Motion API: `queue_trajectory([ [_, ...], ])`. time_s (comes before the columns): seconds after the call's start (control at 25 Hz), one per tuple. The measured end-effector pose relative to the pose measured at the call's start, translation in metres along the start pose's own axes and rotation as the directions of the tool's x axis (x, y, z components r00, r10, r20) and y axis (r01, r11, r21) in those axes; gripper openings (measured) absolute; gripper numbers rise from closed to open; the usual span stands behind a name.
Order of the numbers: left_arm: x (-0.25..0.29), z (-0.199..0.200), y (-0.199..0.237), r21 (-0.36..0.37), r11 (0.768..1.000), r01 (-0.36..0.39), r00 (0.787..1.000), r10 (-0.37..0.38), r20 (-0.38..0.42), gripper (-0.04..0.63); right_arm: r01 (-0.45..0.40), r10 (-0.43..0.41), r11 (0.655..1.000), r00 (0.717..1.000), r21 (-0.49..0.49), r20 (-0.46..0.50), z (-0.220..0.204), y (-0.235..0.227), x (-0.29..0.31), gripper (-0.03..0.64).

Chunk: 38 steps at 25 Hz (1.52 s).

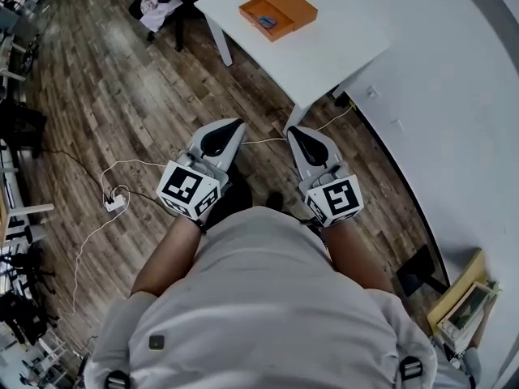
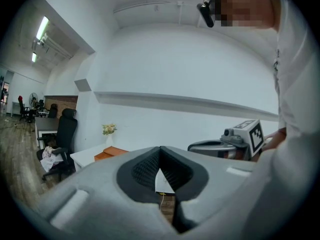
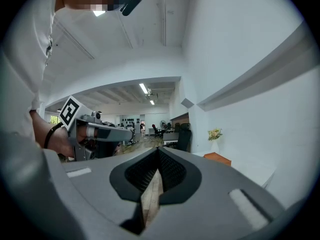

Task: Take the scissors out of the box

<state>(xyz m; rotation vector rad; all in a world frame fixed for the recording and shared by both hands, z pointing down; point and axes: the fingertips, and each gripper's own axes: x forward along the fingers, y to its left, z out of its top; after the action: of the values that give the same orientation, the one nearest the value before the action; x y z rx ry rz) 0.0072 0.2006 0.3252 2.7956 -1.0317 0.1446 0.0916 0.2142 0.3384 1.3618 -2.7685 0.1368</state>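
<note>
**Head view.** A person in a white shirt holds both grippers out in front over a wooden floor (image 1: 122,104). The left gripper (image 1: 234,126) and the right gripper (image 1: 293,131) lie side by side, a little apart, and both point towards a white surface (image 1: 349,39) at the top of the picture. Both are well short of it. An orange box (image 1: 292,5) lies open on that surface, near its far edge. A small bluish thing, probably the scissors (image 1: 268,21), lies in the open half, though it is too small to make out for certain. A white power strip (image 1: 114,203) with its cable lies on the floor to the left. A dark chair (image 1: 166,6) with cloth on it stands beside the surface.

**Left gripper view.** The left gripper's jaws meet at their tips and nothing is between them, so it is closed and empty. The right gripper (image 2: 200,146) juts in from the right, level with it. Beyond the jaws, the orange box sits on the white surface against a white wall. A vase of flowers (image 2: 109,130) stands behind the box and the dark chair is to the left.

**Right gripper view.** The right gripper's jaws are also pressed together with nothing between them, and only floor shows through the slit below the tips. The left gripper (image 3: 129,132) sits at the left in the person's hand. The orange box and the vase are far off at the right.
</note>
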Motion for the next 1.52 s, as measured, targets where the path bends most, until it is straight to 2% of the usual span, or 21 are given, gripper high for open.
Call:
queue_trajectory([
  [0.16, 0.013, 0.004, 0.026, -0.038, 0.999, 0.019, 1.0, -0.019, 0.013, 0.003, 0.02, -0.02, 1.0, 1.0, -0.005, -0.007, 0.003, -0.012, 0.023, 0.009],
  [0.52, 0.043, 0.02, 0.101, -0.033, 0.994, 0.1, 0.995, -0.099, 0.014, 0.003, 0.066, -0.066, 0.998, 0.998, 0.009, -0.019, 0.011, -0.034, 0.103, 0.011],
  [0.96, 0.037, 0.036, 0.187, -0.026, 0.98, 0.195, 0.981, -0.195, 0.02, 0.003, 0.178, -0.178, 0.984, 0.984, -0.007, -0.025, 0.024, -0.037, 0.177, 0.011],
  [1.24, 0.054, 0.034, 0.215, -0.056, 0.978, 0.201, 0.98, -0.2, 0.016, 0.003, 0.189, -0.19, 0.982, 0.98, -0.019, -0.059, 0.025, -0.056, 0.198, 0.011],
  [1.52, 0.09, 0.03, 0.244, -0.077, 0.986, 0.149, 0.989, -0.15, -0.004, 0.003, 0.146, -0.145, 0.989, 0.987, 0.011, -0.072, 0.013, -0.103, 0.231, 0.011],
])
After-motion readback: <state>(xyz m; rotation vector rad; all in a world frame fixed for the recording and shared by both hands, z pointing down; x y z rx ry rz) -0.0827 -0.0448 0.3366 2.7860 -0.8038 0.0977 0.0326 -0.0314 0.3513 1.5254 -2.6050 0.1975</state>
